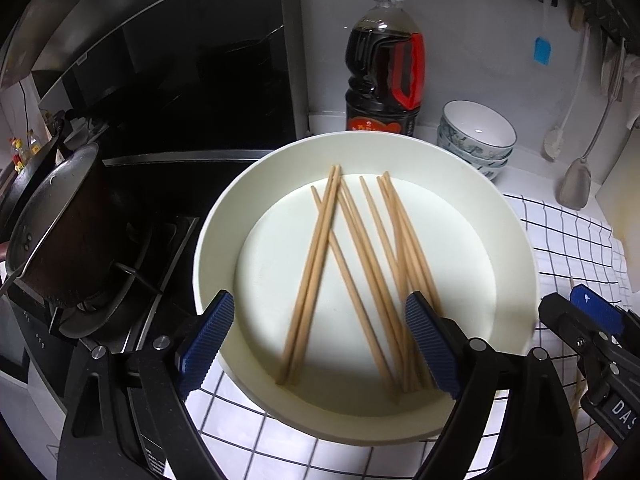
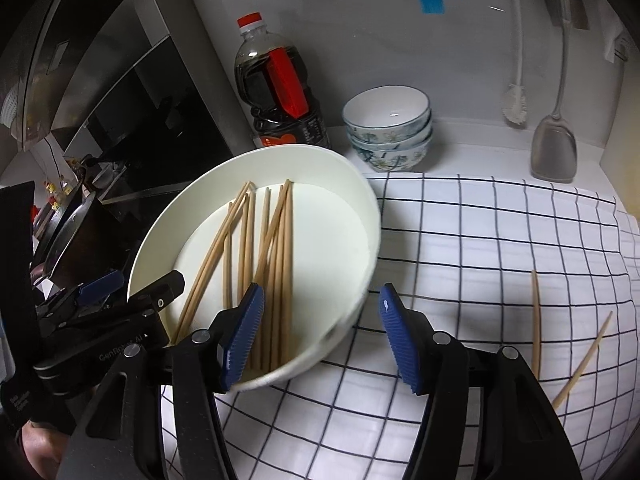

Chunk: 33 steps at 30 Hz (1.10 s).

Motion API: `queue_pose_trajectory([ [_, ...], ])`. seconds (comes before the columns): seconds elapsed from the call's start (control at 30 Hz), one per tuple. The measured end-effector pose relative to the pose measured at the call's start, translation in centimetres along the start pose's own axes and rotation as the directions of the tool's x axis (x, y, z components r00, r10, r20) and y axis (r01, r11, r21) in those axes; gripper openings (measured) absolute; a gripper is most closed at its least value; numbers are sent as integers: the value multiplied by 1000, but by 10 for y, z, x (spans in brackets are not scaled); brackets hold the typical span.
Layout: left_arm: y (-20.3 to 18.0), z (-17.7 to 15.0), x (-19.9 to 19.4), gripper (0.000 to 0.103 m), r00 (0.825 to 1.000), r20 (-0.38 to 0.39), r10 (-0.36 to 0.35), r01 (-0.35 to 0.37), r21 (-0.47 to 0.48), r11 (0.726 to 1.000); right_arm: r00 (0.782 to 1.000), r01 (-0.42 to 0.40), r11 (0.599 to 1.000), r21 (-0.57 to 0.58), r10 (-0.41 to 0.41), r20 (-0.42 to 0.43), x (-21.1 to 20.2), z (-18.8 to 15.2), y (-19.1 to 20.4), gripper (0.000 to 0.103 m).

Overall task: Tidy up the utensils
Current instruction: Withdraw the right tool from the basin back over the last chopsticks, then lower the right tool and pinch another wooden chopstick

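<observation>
A white plate (image 1: 218, 240) (image 2: 362, 208) holds several wooden chopsticks (image 1: 316, 256) (image 2: 286, 260), lying crossed and fanned. My left gripper (image 1: 320, 344) stands open over the plate's near edge. Its left pad is at the rim and its right pad sits above the chopsticks' near ends; it holds nothing. My right gripper (image 2: 320, 338) is open too and straddles the plate's near right rim, one pad over the plate and the other over the cloth. Each gripper shows in the other's view (image 2: 134, 286) (image 1: 572, 306). Two loose chopsticks (image 2: 536, 320) lie on the cloth to the right.
A white checked cloth (image 2: 480, 240) covers the counter. Behind the plate stand a dark sauce bottle (image 1: 384, 64) and stacked patterned bowls (image 2: 388, 128). A metal spatula (image 2: 554, 148) and a brush (image 2: 514, 104) hang on the wall. A dark pot (image 1: 64, 224) sits on the stove at left.
</observation>
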<state>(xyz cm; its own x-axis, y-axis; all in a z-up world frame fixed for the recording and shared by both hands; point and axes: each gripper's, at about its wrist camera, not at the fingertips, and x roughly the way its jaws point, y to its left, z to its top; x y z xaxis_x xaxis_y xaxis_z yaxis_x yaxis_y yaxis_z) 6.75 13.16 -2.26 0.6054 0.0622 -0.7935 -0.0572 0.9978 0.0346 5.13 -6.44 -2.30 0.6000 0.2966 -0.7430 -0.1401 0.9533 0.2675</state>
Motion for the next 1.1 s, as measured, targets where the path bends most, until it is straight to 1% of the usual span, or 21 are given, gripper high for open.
queue_pose_trajectory([
  [0.1, -7, -3, -5, 88, 1000, 2, -4, 4, 4, 1000, 1000, 4, 1000, 11, -4, 2, -7, -4, -8, 58],
  [0.23, -17, -5, -10, 89, 1000, 5, -8, 8, 9, 1000, 1000, 5, 1000, 28, -5, 3, -15, -8, -18, 59],
  [0.3, -22, -5, -14, 91, 1000, 9, -10, 10, 10, 1000, 1000, 6, 999, 34, -6, 9, -20, -10, -22, 63],
  [0.4, -30, -7, -19, 94, 1000, 13, -15, 14, 16, 1000, 1000, 8, 999, 43, -9, 18, -30, -16, -29, 64],
  [0.47, -36, -9, -21, 95, 1000, 12, -17, 17, 24, 1000, 999, 24, 999, 44, -25, 20, -35, -21, -35, 64],
  [0.63, -54, -16, -26, 96, 999, 8, -38, 38, 40, 998, 996, 86, 993, 84, -87, 5, -46, -41, -63, 64],
  [0.77, -74, -23, -37, 96, 998, 29, -63, 61, 84, 995, 989, 150, 982, 116, -149, -14, -53, -62, -88, 64],
  [0.93, -102, -30, -45, 96, 993, 40, -107, 101, 126, 987, 972, 234, 953, 190, -228, -52, -59, -85, -130, 64],
  [1.0, -113, -32, -44, 96, 992, 31, -126, 120, 136, 983, 963, 268, 939, 214, -258, -72, -60, -90, -145, 64],
  [1.1, -131, -37, -41, 96, 989, 12, -150, 147, 154, 977, 955, 296, 925, 239, -281, -96, -58, -98, -161, 64],
])
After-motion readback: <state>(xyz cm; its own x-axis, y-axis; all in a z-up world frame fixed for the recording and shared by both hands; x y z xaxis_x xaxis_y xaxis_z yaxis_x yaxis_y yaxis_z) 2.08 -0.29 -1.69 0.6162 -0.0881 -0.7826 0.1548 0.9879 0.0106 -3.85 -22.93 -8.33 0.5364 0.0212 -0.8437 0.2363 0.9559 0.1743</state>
